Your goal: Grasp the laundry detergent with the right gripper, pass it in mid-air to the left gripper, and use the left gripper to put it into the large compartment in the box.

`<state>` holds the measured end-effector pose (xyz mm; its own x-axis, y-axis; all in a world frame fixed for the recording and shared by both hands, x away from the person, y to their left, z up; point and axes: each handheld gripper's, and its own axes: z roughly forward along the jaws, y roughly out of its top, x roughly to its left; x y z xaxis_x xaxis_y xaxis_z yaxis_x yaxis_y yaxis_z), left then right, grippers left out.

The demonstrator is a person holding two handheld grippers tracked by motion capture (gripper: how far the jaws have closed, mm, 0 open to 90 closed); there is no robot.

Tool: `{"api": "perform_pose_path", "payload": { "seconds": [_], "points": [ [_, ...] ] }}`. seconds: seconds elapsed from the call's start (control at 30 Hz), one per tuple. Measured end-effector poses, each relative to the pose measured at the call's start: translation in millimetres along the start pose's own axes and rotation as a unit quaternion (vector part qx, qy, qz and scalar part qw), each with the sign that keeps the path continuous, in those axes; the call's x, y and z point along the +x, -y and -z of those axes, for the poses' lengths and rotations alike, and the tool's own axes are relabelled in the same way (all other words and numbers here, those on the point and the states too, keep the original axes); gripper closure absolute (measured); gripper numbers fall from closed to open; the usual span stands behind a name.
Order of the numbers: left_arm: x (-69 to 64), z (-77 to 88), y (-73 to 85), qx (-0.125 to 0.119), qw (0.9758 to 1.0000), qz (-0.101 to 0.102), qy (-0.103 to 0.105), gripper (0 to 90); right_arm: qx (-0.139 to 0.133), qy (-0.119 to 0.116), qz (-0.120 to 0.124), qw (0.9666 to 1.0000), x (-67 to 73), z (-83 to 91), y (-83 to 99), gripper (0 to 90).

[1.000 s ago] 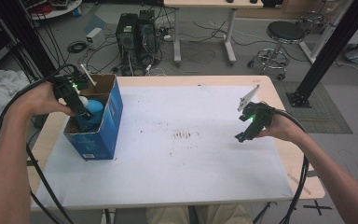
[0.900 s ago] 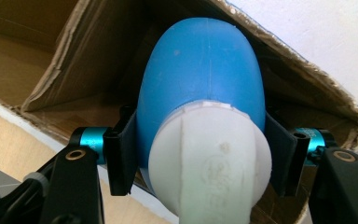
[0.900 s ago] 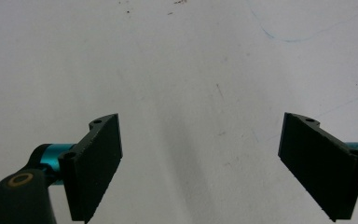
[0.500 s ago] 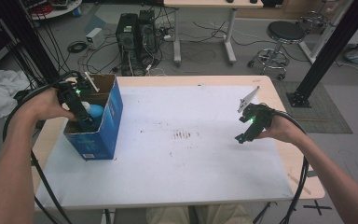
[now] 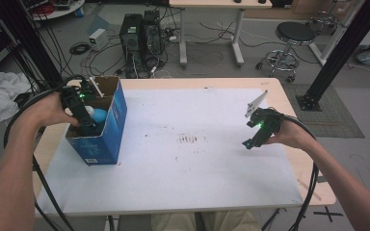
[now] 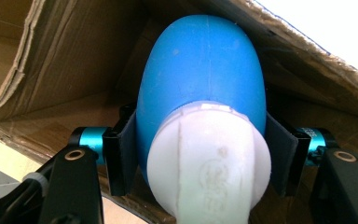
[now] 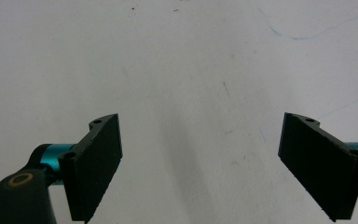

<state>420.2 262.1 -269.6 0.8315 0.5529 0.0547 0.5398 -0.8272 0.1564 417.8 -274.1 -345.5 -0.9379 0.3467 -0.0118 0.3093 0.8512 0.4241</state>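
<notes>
Gripping a blue-and-white bulb (image 6: 200, 93), left gripper (image 6: 200, 154) jaws sit inside the box (image 5: 118, 120); right gripper (image 7: 214, 163) jaws gape; embossing unreadable.

No legible text in any view; the blue box (image 5: 107, 129), left of centre in the high view, carries a small white label on its lower front, too small to read; the white base (image 6: 209, 163) of the blue object, lower centre of the left gripper view, bears faint embossed marks, not decipherable.

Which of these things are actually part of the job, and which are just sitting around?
In the job:
- left gripper, shut on the blue-and-white rubber bulb
- blue cardboard box, where the bulb sits

Just about:
- right gripper, open over the white table sheet
- black computer towers and round stool on the floor
</notes>
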Motion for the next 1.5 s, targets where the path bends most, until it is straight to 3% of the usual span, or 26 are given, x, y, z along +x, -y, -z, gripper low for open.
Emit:
{"api": "perform_pose_path", "payload": {
  "seconds": [0.33,0.7,1.17,1.5],
  "points": [
    [-0.3,-2.3,-3.2,0.012,0.9998,0.014,-0.004,31.8,0.001,-0.001,-0.001,1.0,1.5,0.9,0.8,12.7],
    [1.9,-0.6,-3.9,0.012,0.9998,0.017,-0.007,28.7,0.004,0.0,-0.001,1.0,2.0,0.0,0.6,12.7],
    [4.2,20.0,-3.4,0.001,0.9996,0.025,-0.016,24.3,0.004,0.002,-0.002,1.0,3.1,-0.1,0.8,12.7],
    [3.3,33.9,-10.2,-0.007,0.9996,0.018,-0.022,22.3,0.004,0.003,-0.001,1.0,3.5,0.7,2.3,12.7]
  ]
}}
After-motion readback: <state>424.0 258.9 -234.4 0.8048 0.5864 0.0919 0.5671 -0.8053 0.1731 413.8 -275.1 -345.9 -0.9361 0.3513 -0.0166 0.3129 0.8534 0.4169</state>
